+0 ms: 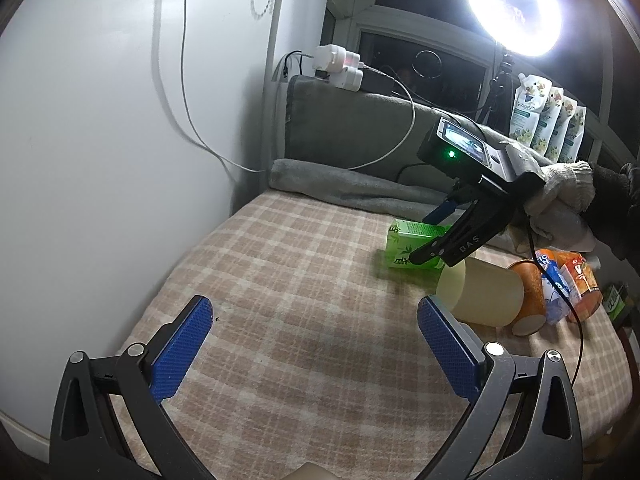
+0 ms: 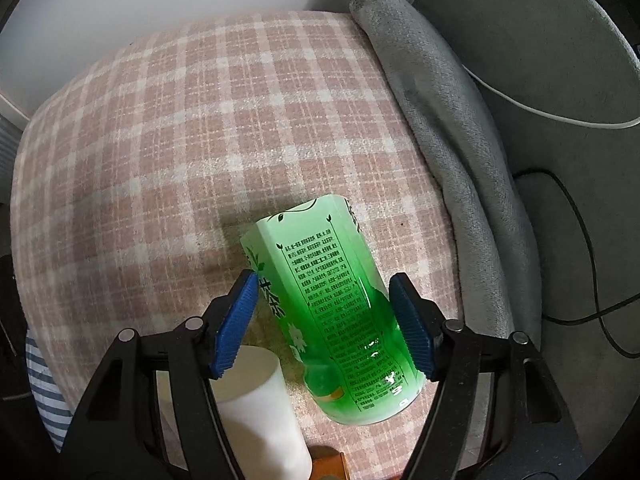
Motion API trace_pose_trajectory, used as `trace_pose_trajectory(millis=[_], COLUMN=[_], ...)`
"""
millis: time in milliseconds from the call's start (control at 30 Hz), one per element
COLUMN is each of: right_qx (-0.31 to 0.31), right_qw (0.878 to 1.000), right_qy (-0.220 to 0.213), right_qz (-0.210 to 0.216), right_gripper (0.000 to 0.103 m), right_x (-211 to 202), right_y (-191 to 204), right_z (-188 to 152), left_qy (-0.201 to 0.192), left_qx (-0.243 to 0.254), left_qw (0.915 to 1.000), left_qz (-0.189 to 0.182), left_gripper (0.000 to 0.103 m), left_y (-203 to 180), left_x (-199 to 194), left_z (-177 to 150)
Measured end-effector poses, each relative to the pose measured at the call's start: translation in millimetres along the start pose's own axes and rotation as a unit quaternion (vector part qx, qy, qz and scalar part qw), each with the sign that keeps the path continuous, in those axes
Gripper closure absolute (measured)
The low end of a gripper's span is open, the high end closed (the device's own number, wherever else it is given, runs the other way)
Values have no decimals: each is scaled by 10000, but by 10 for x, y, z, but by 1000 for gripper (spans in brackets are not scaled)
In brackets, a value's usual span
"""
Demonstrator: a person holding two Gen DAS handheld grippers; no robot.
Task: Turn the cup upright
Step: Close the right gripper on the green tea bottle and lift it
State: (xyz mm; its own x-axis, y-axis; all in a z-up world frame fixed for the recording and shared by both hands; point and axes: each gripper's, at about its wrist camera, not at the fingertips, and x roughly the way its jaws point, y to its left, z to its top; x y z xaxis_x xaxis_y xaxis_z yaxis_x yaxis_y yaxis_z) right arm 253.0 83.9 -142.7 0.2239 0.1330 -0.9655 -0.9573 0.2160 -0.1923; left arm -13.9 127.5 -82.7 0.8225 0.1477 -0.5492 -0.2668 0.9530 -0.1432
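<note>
A cream cup (image 1: 484, 292) lies on its side on the plaid cloth (image 1: 280, 280), mouth toward the left; it also shows in the right wrist view (image 2: 260, 412) at the bottom. An orange paper cup (image 1: 530, 300) lies on its side just behind it. My left gripper (image 1: 316, 344) is open and empty, with its right pad next to the cream cup's mouth. My right gripper (image 2: 326, 324) is open with its pads on either side of a green tea carton (image 2: 340, 320) lying flat; whether they touch it I cannot tell. The right gripper shows in the left wrist view (image 1: 448, 240) above the carton (image 1: 412, 246).
Snack packets (image 1: 568, 284) lie at the right beside the cups. A grey rolled blanket (image 2: 440, 140) borders the cloth at the back. A white wall (image 1: 100, 160) stands at the left. A ring light (image 1: 516, 4), cables and a power strip (image 1: 340, 66) are behind.
</note>
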Motion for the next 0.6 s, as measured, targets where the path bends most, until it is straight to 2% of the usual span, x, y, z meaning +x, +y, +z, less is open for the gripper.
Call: trace_pose_trajectory(millis=[267,367,600], right_qx=[-179,-220,458], right_qw=[9998,9996,9984], right_qy=[79,69,-277], right_qz=[-99,-169,-177], right_gripper=[33,36,45], right_x=[-63,-50,-209], right_y=[137,207,-15], right_z=[-58,-34,21], left_qy=[-27,-48,-89], left_qx=[17,31,3], left_qw=[10000,10000,9999], left_qz=[15,28,80], left_gripper=[1,1,1], left_y=[-14,-14,12], left_x=[-18,-31,-55], left_z=[26,37,44])
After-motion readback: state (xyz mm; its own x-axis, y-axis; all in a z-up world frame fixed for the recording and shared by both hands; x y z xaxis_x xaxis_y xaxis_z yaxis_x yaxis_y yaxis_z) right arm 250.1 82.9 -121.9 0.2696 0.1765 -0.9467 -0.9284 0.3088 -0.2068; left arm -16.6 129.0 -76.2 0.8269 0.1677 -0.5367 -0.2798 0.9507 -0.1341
